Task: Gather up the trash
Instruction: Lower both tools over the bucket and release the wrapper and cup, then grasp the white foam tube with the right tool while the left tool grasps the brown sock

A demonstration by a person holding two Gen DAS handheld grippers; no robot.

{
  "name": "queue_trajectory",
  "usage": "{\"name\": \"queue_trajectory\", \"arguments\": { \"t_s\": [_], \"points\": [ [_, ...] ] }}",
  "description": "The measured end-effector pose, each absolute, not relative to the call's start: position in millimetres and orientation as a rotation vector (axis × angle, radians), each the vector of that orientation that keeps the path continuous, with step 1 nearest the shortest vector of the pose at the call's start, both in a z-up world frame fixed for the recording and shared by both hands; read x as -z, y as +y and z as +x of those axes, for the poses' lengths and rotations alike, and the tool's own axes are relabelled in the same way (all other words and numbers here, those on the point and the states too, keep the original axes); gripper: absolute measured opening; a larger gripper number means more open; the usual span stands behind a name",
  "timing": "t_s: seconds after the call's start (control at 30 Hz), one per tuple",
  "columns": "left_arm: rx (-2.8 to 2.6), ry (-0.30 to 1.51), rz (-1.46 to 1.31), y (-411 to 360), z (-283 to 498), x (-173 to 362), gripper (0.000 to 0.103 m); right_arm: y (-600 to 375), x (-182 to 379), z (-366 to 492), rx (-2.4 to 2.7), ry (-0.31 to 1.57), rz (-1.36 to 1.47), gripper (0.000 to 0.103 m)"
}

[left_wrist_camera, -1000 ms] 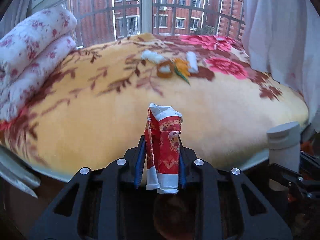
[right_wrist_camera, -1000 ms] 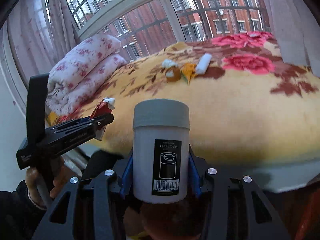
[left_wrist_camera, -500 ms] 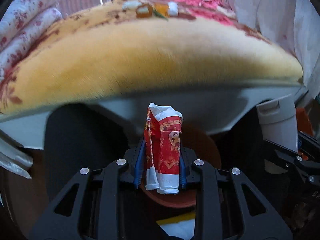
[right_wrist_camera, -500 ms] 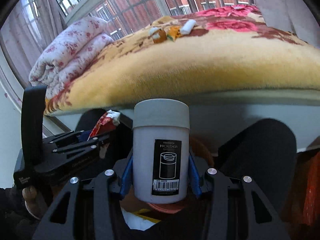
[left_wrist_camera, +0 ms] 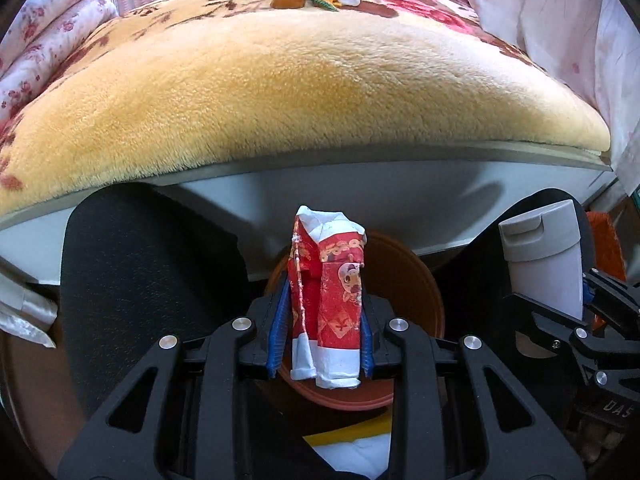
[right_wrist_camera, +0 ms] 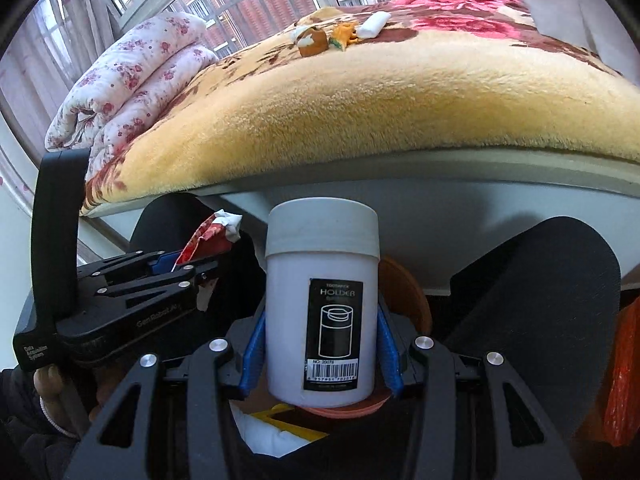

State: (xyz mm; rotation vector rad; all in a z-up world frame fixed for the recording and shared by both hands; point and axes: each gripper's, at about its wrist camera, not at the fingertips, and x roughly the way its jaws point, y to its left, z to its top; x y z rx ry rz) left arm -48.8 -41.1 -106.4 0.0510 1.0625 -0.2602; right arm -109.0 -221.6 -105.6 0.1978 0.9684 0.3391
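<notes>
Trash rides in both grippers below the bed (left_wrist_camera: 320,92) edge. Left gripper (left_wrist_camera: 322,320) has its fingers just opening, a folded red wrapper (left_wrist_camera: 332,296) still between them, above a brown bin (left_wrist_camera: 412,292). Right gripper (right_wrist_camera: 320,344) grips a white toothpick holder (right_wrist_camera: 322,304) upright.

A fluffy yellow blanket with red flowers (left_wrist_camera: 304,92) covered the bed. A folded white quilt with small pink flowers (right_wrist_camera: 132,80) lay on it by the window. A pale curtain (left_wrist_camera: 560,20) hung at the side. Red brick buildings (right_wrist_camera: 260,0) showed outside through the window bars.
</notes>
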Motion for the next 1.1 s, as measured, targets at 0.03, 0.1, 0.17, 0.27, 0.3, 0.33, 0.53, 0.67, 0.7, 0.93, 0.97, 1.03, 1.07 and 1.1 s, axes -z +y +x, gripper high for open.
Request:
{"name": "queue_trajectory", "arguments": {
  "t_s": [0.03,0.1,0.17,0.27,0.3,0.33,0.53,0.67,0.7,0.93,0.97,1.03,1.07,1.1],
  "points": [
    [0.263,1.065,0.050,-41.0,-48.6,106.8,0.031,-221.5,106.2,-108.4,-0.337,0.972,0.196,0.047],
    [0.251,1.077,0.063,-41.9,-47.5,108.6,0.046,-221.9,106.3,-107.2,-0.324,0.973,0.194,0.066],
    [0.241,1.079,0.066,-40.6,-47.3,109.5,0.068,-223.9,103.8,-108.2,-0.310,0.956,0.198,0.069],
    [0.240,1.076,0.039,-35.1,-47.2,107.9,0.070,-229.8,99.5,-109.3,-0.294,0.934,0.217,0.069],
    [0.239,1.077,0.029,-32.7,-47.2,107.8,0.070,-231.7,99.1,-109.5,-0.293,0.931,0.224,0.069],
    [0.241,1.077,0.021,-30.7,-47.2,107.5,0.070,-233.2,99.1,-109.4,-0.292,0.931,0.229,0.069],
    [0.247,1.053,0.004,-23.0,-51.7,100.7,0.070,-235.1,100.7,-109.9,-0.293,0.931,0.237,0.069],
    [0.261,0.999,0.004,-23.4,-48.5,84.6,0.070,-236.3,96.7,-111.5,-0.293,0.910,0.231,0.069],
    [0.273,0.970,0.008,-23.3,-46.8,75.5,0.071,-237.4,94.2,-111.6,-0.292,0.899,0.228,0.069],
    [0.291,0.783,0.049,-25.8,23.0,13.2,0.082,-253.0,84.9,-104.7,-0.280,0.836,0.262,0.069],
    [0.281,0.764,0.062,-27.2,34.4,8.6,0.083,-255.5,85.3,-104.1,-0.280,0.832,0.275,0.069],
    [0.290,0.746,0.095,-30.7,69.4,3.9,0.086,-260.0,87.0,-102.8,-0.284,0.826,0.298,0.069],
    [0.301,0.753,0.106,-35.2,92.5,5.3,0.086,-262.3,88.8,-102.1,-0.285,0.827,0.304,0.069],
    [0.313,0.767,0.122,-39.2,108.1,7.6,0.086,-263.4,90.2,-101.7,-0.284,0.830,0.310,0.069]
  ]
}}
